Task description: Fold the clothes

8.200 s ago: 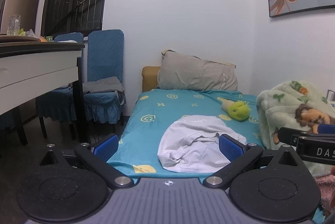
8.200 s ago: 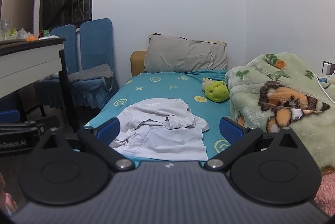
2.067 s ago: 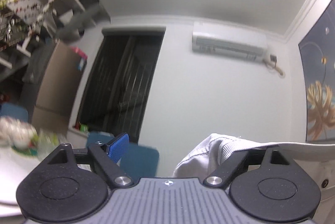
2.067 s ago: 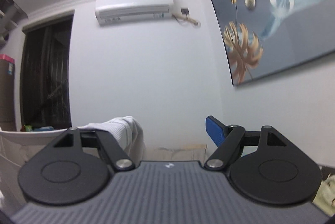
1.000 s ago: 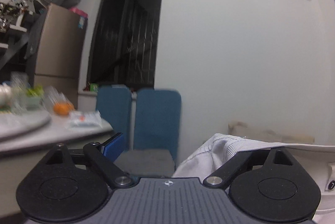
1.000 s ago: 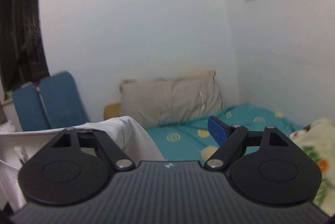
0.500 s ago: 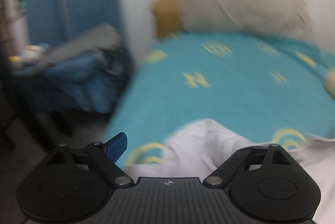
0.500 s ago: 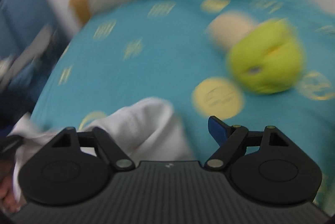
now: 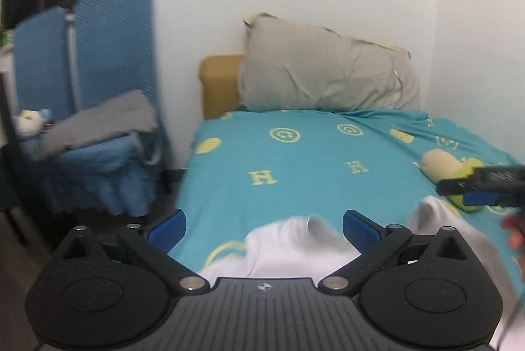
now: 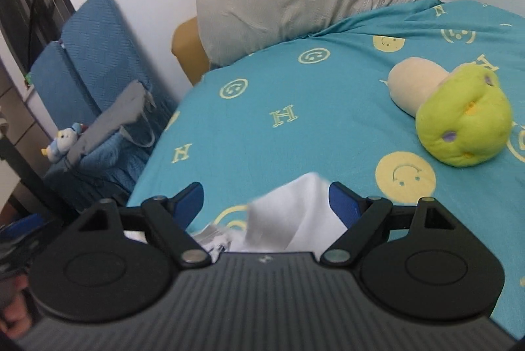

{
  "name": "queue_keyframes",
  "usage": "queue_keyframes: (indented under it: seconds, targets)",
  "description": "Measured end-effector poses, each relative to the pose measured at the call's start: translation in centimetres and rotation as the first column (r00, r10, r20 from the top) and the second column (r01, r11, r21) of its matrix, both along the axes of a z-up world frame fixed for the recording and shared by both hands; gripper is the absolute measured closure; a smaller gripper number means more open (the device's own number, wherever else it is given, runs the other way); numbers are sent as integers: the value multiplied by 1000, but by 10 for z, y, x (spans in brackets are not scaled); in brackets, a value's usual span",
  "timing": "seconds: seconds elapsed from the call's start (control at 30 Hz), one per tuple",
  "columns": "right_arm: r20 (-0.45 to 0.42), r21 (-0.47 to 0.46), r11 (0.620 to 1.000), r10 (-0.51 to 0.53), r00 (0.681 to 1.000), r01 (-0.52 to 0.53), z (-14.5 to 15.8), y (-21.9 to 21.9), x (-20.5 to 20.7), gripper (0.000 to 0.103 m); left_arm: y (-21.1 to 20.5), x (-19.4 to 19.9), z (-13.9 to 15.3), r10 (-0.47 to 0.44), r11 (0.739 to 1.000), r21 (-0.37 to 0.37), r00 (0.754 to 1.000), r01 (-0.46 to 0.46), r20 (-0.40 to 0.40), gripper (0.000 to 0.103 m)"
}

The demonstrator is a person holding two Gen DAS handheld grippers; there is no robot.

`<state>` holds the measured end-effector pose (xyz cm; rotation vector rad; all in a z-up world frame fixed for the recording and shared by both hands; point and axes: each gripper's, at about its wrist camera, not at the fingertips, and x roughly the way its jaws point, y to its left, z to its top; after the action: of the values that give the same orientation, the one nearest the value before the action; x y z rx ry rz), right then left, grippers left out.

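A white garment (image 9: 288, 252) lies bunched on the teal bed sheet (image 9: 311, 160) near the foot of the bed. In the left wrist view my left gripper (image 9: 262, 228) hangs just over it, its jaws opening, both blue pads bare and the cloth loose between them. My right gripper (image 10: 265, 200) is also opening; a peak of the white garment (image 10: 295, 213) stands between its pads, nearer the right one, not pinched. The right gripper (image 9: 485, 187) shows at the right edge of the left wrist view.
A grey pillow (image 9: 328, 72) leans at the head of the bed. A green and beige plush toy (image 10: 459, 118) lies on the sheet to the right. Blue chairs (image 9: 98, 95) with grey cloth stand left of the bed. A hand (image 10: 13, 318) shows at the lower left.
Both grippers came down from wall height to the bed with the garment. The cloth that hung over one finger of each now lies loose between wider pads.
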<state>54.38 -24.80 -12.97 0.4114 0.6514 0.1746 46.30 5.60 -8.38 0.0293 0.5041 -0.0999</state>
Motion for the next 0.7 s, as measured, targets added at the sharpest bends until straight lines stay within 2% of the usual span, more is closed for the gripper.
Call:
queue_keyframes:
  seconds: [0.13,0.27,0.4,0.5,0.57,0.6,0.7]
  targets:
    - [26,30,999,-28,999,27,12,2,-54,18,32,-94,15,57,997,-61,998,-57,-9,0]
    - [53,42,998,-45,998,43,26,10,-138,18,53,-172,24,97,989,-111,994,-102,-49,0]
    - [51,15,999,-40,998,39,45,19,-231,18,72,-231,37,114,977,-170,988,-131,-106,1]
    - [44,18,999,-31,999,30,59,23,-296,19,89,-256,41,107,969,-208,987,-131,-121,1]
    - [46,35,999,-42,998,40,66,21,-332,19,107,-262,37,137,943,-281,978,-178,-158,2]
    - [49,52,997,-50,998,48,68,19,-349,19,119,-262,35,156,920,-332,971,-209,-179,2]
    - [42,118,990,-79,996,73,62,13,-382,19,155,-258,22,229,818,-469,936,-333,-266,4]
